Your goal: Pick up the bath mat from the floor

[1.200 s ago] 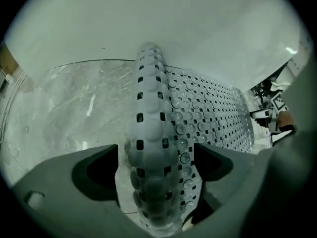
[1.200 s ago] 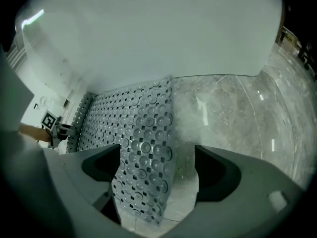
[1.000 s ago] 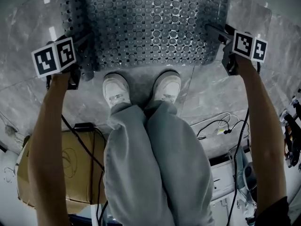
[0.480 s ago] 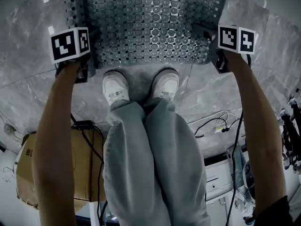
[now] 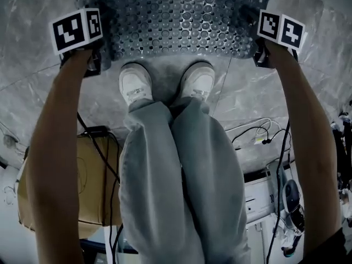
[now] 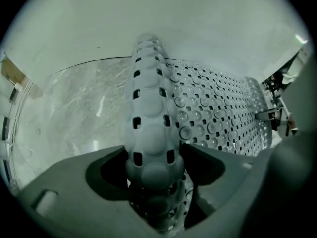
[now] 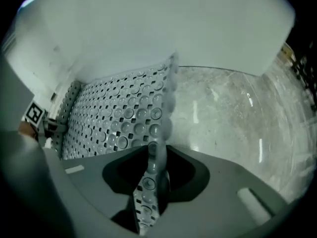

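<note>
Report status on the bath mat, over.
Left gripper, right gripper: jaws just closing, bath mat edge pinched in each. Mat not yet lifted. Shoes off it.

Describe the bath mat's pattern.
Grey bath mat, rows of round bumps and small square holes; clearest in the left gripper view.

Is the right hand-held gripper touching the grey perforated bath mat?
Touching: right gripper view shows the right hand-held gripper, jaws just closed further, pinching the bath mat edge.

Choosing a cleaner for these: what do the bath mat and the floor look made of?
Bath mat: probably soft rubber or PVC, slightly glossy; moulded bumps, punched holes, edge curling limply. Floor: polished marble or marble-look tile; grey veining, light streaks reflected.
</note>
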Demonstrator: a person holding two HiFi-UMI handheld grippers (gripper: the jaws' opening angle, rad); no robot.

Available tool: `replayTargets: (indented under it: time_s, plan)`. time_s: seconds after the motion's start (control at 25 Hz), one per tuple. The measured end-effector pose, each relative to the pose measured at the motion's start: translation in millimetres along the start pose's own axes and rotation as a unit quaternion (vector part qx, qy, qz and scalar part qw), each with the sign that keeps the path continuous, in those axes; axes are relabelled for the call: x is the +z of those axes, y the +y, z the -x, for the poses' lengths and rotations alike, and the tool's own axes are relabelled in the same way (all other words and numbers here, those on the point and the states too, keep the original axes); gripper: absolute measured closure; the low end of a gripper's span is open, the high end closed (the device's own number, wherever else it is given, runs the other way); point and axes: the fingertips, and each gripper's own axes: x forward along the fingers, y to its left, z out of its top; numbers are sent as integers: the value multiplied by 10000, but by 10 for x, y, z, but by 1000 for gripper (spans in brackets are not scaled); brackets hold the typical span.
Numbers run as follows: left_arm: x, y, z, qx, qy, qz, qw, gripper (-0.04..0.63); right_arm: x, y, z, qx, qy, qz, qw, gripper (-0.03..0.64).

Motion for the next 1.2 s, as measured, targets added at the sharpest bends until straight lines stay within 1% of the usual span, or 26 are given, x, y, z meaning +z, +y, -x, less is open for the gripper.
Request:
replayTargets:
  time_s: [0.08,0.12,0.16,0.2,0.28,0.4,0.56,0.68,0.84,0.96,1.08,1.2]
  plan:
    - [-26,-10,50,-14,124,52,9999,288,-33,50,22,156,-24,-397,9991,517]
    - [-31,-13,81,-12,201,62,9998,314,-33,60,38,168,7,-468,9988,532]
    - [-34,-6,114,27,284,51,9996,345,-25,62,58,124,54,-448,9989,553]
    - [-45,4,149,79,375,27,9993,408,-18,62,80,53,113,-380,9992,586]
    - [-92,-17,215,49,536,19,9985,432,-20,88,135,-16,228,-250,9994,591]
    - [-136,-113,347,-143,504,120,9986,432,-34,185,234,-1,351,-193,9992,592]
    - [-111,-282,492,-277,418,87,9987,431,-19,336,359,5,418,-207,9989,594]
    - [-105,-453,590,-444,466,128,9978,431,-41,474,466,25,436,-211,9988,594]
    - [-25,-614,772,-619,554,104,9965,431,56,693,600,111,482,-153,9987,594]
    - [-36,-749,918,-790,709,12,9943,431,101,811,735,157,533,-164,9983,594]
    - [-90,-846,1103,-906,864,-186,9920,442,107,962,904,256,573,-57,9980,595]
    - [-26,-911,1316,-1022,802,-272,9911,449,129,1113,1047,348,583,80,9977,595]
